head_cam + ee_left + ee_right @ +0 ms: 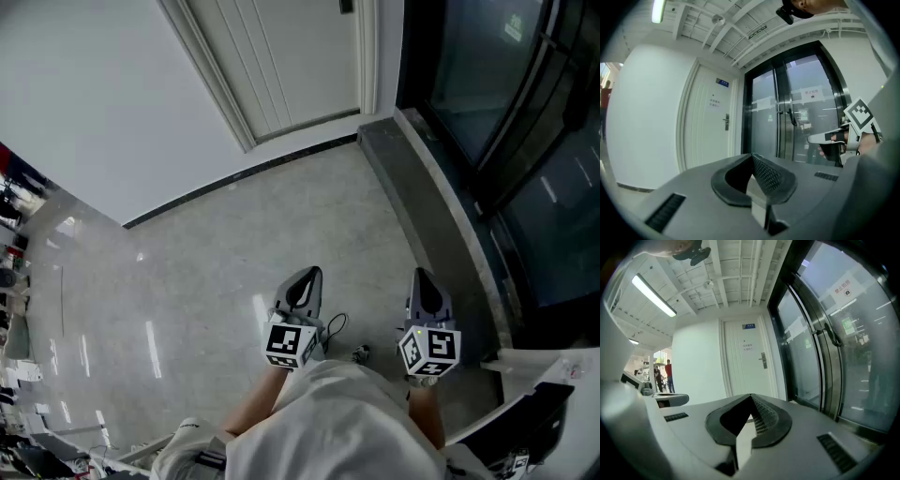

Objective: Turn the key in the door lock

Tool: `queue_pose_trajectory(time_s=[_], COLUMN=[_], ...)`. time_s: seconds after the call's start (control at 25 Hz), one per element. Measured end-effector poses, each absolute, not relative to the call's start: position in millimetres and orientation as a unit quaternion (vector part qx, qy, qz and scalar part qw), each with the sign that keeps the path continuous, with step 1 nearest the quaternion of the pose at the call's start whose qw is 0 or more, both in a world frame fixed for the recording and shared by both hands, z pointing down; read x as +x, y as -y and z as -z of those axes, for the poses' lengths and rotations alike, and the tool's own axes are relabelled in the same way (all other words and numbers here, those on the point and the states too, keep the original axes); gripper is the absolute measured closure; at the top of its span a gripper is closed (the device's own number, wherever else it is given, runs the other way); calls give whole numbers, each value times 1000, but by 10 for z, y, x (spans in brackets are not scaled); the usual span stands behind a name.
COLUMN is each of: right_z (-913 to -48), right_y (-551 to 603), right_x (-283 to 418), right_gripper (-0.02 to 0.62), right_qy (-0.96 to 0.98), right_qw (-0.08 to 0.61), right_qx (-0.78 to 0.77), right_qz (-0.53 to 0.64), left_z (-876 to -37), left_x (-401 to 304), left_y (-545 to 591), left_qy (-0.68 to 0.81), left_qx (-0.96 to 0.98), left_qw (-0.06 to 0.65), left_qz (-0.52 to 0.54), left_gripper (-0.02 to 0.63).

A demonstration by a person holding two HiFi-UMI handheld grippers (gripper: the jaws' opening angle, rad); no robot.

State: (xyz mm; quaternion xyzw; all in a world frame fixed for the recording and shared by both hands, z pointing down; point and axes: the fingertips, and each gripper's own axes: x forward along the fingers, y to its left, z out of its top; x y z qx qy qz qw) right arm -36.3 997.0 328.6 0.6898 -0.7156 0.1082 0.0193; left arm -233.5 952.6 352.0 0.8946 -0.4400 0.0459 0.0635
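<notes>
A white door stands closed across the floor, well ahead of both grippers. Its lock plate with a lever handle shows small in the left gripper view, and the same lock plate shows in the right gripper view. No key can be made out at this distance. My left gripper is shut with nothing between its jaws. My right gripper is shut and empty too, held level beside the left one.
Dark glass doors with a long bar handle run along the right, behind a raised stone threshold. A white wall lies left of the door. People stand far off at the left. The floor is pale polished tile.
</notes>
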Motion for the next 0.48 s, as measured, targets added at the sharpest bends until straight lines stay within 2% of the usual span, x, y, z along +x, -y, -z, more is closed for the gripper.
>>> queue_pose_trajectory(time_s=[0.12, 0.32, 0.48], right_z=[-3295, -3362, -3257], right_y=[-9991, -9958, -9794], right_x=[-503, -737, -1083], right_gripper=[597, 597, 597], right_qy=[721, 723, 736], right_qw=[12, 58, 55], right_qx=[684, 679, 667], right_qz=[-113, -112, -101], left_z=[-3469, -3302, -3252], left_x=[-2480, -2644, -2915], left_y=[-9491, -9447, -9323], left_qy=[444, 448, 456], left_qx=[893, 893, 889], left_qw=[55, 40, 37], left_qz=[-43, -29, -26], left_gripper=[598, 598, 598])
